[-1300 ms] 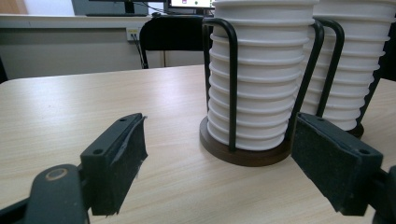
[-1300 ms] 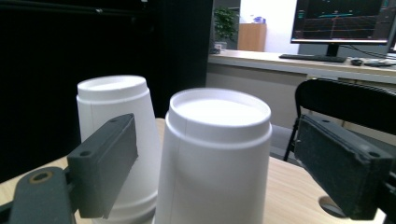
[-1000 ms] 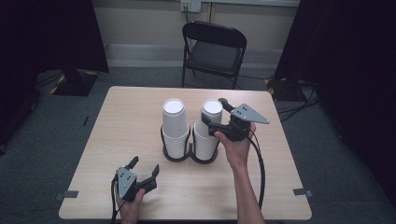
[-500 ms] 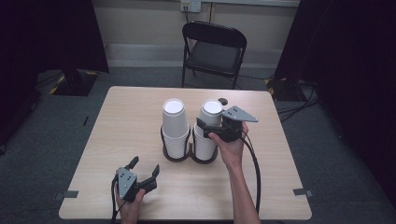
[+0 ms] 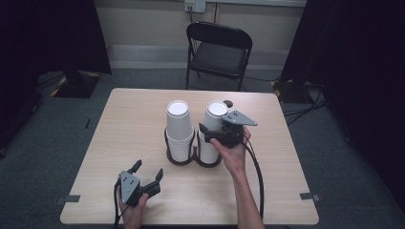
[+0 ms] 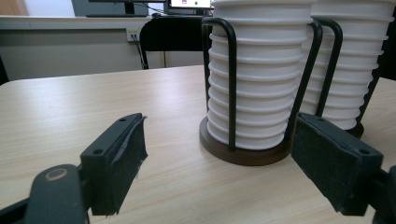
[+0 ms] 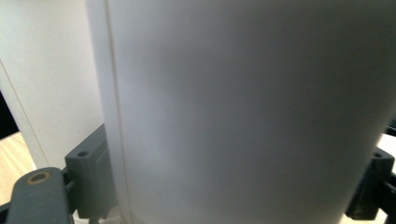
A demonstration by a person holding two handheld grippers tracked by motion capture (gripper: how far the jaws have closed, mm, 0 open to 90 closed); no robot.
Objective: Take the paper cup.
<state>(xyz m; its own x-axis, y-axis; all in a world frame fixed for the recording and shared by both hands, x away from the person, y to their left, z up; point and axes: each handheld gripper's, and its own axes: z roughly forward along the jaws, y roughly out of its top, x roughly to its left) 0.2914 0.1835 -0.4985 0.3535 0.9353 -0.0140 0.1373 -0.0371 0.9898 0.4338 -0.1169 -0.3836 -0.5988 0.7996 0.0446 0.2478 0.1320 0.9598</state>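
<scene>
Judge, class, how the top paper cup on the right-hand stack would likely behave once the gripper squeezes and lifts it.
The top cup looks thin-walled and hollow, so probably light and easily dented by the right gripper straddling it. Its smooth wall may slip. Nested in the right stack, it might drag the next cup up too.

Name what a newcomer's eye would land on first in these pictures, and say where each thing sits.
Two tall stacks of white paper cups stand side by side in a black wire cup holder at the middle of the wooden table. The right gripper has its jaws around the top cup of the right stack. Near the table's front edge, the left gripper rests with jaws spread wide.
</scene>
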